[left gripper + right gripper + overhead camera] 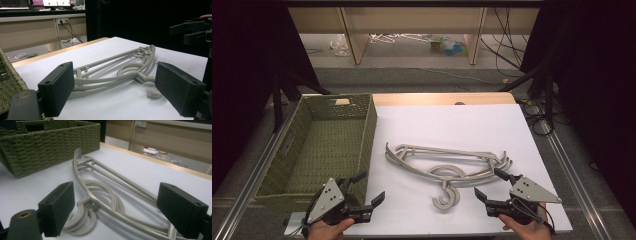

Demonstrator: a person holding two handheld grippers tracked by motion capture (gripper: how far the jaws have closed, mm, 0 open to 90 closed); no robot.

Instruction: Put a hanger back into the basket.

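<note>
Left gripper [369, 188]: held in a hand [328, 230] at the table's 7 o'clock, jaws spread wide and clasping nothing, pointing toward 2 o'clock. Its grey three-cornered plate faces up. It sits just off the near right corner of the basket.

Right gripper [492, 182]: held in a hand [527, 228] at the 5 o'clock corner, jaws likewise parted and empty, pointing toward 10 o'clock at the hangers. One jaw tip lies just beside the right ends of the hanger arms; whether it touches cannot be told.

Hangers [447, 165]: a stack of pale grey plastic clothes hangers, several nested together, lying flat at the centre of the white table sheet [452, 125]. Arms run from 9 to 3 o'clock; hooks curl toward 6 o'clock, between the two grippers. In the right gripper view the hooks [83, 217] lie just ahead of the jaws.

Basket [307, 145]: green woven, rectangular, with cut-out handles, standing at the table's 9 o'clock side, nothing visible inside. Well apart from the hangers.

Background: wooden desk legs [354, 37] and loose cables [507, 45] at 12 o'clock on the floor.
</note>
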